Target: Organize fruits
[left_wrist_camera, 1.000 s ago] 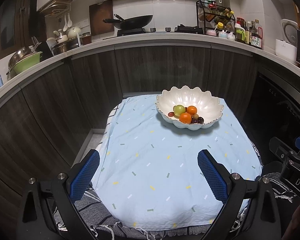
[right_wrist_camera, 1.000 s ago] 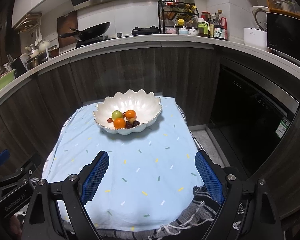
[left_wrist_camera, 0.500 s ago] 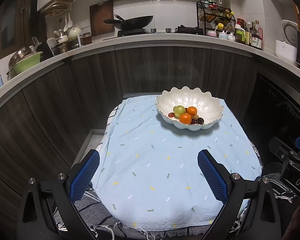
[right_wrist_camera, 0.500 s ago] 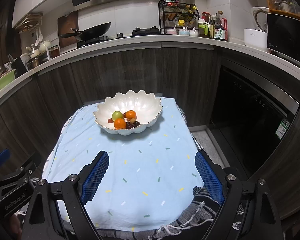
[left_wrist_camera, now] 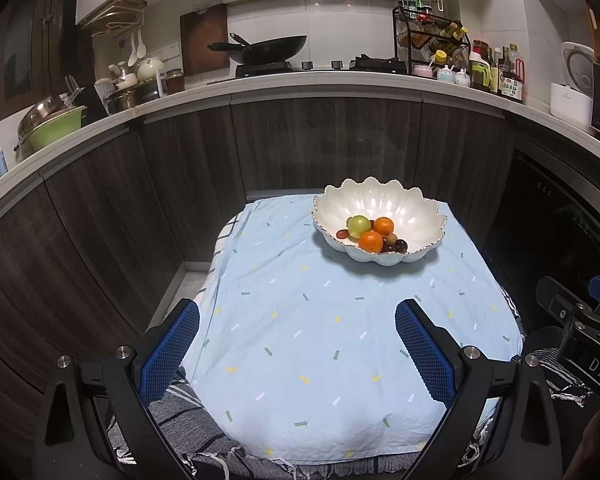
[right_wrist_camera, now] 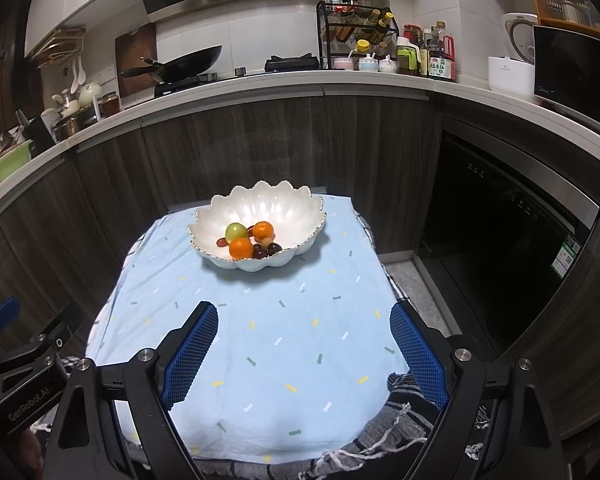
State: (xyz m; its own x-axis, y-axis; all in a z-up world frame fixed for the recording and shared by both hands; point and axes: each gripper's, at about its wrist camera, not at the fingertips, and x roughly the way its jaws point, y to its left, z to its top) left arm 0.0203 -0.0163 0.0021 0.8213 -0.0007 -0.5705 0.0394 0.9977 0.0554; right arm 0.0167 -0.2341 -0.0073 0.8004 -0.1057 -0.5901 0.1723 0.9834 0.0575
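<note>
We hold both grippers above the near edge of the table, well short of the bowl (left_wrist_camera: pixel 380 204). Our left gripper (left_wrist_camera: pixel 296 352) has its blue pads (left_wrist_camera: pixel 168 356) spread wide with nothing between them, only the cloth (left_wrist_camera: pixel 320 340) below. Our right gripper (right_wrist_camera: pixel 304 352) is the same, jaws wide apart and empty, its pads (right_wrist_camera: pixel 190 356) over the cloth's near half.

The bowl, white and scalloped, sits on the far part of the cloth, to the right in the left view and just left of centre in the right view. All the fruit lies inside it, bunched toward the near wall: a green fruit (left_wrist_camera: pixel 359 227) at the left, one orange (left_wrist_camera: pixel 383 226) just beside it, a second orange (left_wrist_camera: pixel 371 241) nearer us, and a few small dark red fruits (left_wrist_camera: pixel 396 245) tucked around them, touching.

Behind the table runs a counter (left_wrist_camera: pixel 300 84) with a wok (left_wrist_camera: pixel 268 50) and a rack (left_wrist_camera: pixel 428 46) of bottles
</note>
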